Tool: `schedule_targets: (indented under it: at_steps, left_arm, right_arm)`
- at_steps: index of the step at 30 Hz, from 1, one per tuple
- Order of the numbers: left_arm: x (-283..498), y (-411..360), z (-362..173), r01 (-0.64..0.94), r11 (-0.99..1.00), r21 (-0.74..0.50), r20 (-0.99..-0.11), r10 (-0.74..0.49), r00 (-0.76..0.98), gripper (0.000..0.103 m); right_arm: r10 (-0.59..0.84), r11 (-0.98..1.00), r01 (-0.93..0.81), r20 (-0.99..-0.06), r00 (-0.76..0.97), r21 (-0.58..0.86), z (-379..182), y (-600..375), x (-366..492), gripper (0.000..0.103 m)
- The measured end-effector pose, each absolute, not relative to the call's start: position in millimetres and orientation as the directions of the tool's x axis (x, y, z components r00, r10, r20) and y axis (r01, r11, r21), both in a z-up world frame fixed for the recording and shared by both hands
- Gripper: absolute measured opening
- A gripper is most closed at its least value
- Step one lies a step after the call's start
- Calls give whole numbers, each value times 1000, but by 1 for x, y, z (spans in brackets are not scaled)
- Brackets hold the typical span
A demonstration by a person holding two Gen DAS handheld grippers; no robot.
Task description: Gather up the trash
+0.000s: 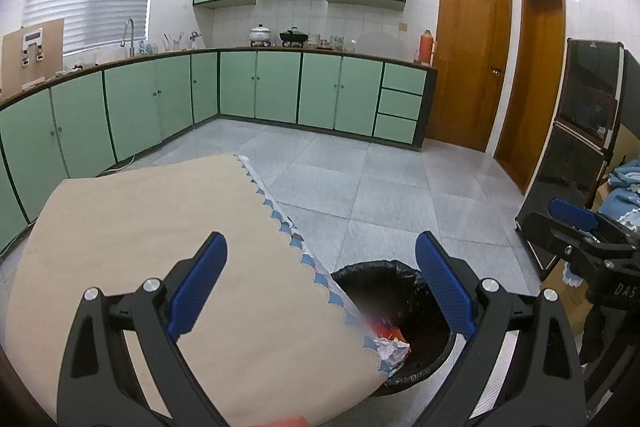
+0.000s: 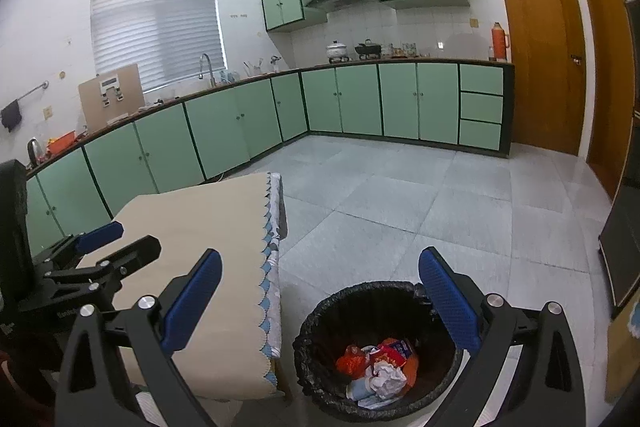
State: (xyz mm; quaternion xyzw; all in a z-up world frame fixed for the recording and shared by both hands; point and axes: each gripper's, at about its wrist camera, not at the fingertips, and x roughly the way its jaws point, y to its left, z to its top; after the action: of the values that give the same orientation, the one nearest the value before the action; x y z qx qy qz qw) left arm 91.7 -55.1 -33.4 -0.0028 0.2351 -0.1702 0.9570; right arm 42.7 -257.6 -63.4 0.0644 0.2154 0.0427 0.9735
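Observation:
A black-lined trash bin (image 2: 328, 311) stands on the floor beside a table with a beige cloth (image 2: 208, 227). It holds orange wrappers (image 2: 352, 359) and crumpled white paper (image 2: 386, 379). My right gripper (image 2: 320, 299) is open and empty above the bin. My left gripper (image 1: 320, 287) is open and empty over the table's right edge; the bin (image 1: 384, 279) shows partly behind the cloth (image 1: 160, 227). The left gripper also shows in the right wrist view (image 2: 100, 239), and the right gripper in the left wrist view (image 1: 576, 223).
Green kitchen cabinets (image 2: 360, 103) line the far walls. Two wooden doors (image 2: 540, 47) stand at the right. A dark glass-fronted cabinet (image 1: 580, 131) and a cardboard box with blue cloth (image 1: 624, 179) stand at the far right. The floor is grey tile (image 2: 440, 211).

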Motion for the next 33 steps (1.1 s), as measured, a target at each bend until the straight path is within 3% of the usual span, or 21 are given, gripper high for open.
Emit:
schedule_targets:
  at_steps: [33]
  left_arm:
    - [72, -39, -23, 312, 947, -80, -407, -316, 857, 92]
  right_arm:
    - [134, 988, -92, -381, 915, 126, -61, -245, 38, 97]
